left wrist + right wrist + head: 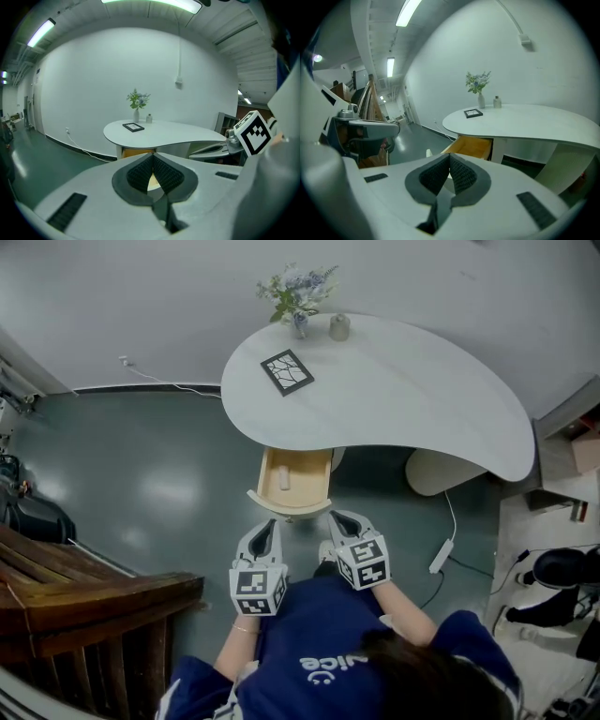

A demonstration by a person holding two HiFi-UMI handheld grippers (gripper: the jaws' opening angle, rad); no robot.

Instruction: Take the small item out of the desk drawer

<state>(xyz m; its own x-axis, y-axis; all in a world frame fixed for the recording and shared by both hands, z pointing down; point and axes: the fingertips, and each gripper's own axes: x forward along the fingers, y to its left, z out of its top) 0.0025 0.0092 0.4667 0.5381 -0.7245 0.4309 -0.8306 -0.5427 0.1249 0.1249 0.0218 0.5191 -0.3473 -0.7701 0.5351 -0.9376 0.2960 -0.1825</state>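
Jaws on both tools are pressed together with nothing between them. The left gripper (266,527) and the right gripper (343,520) hang side by side just near of the drawer (319,486), which stands pulled out from under the desk (403,399). What looks like the small item (284,476) lies inside it, left of centre and untouched. One gripper will probably have to open before reaching in.

On my head view the drawer (298,480) runs back under the desk (403,399), so its rear is hidden. One pale bit (284,477) inside is too small for me to name. In the left gripper view, the left claw (153,157) blocks most of the drawer.
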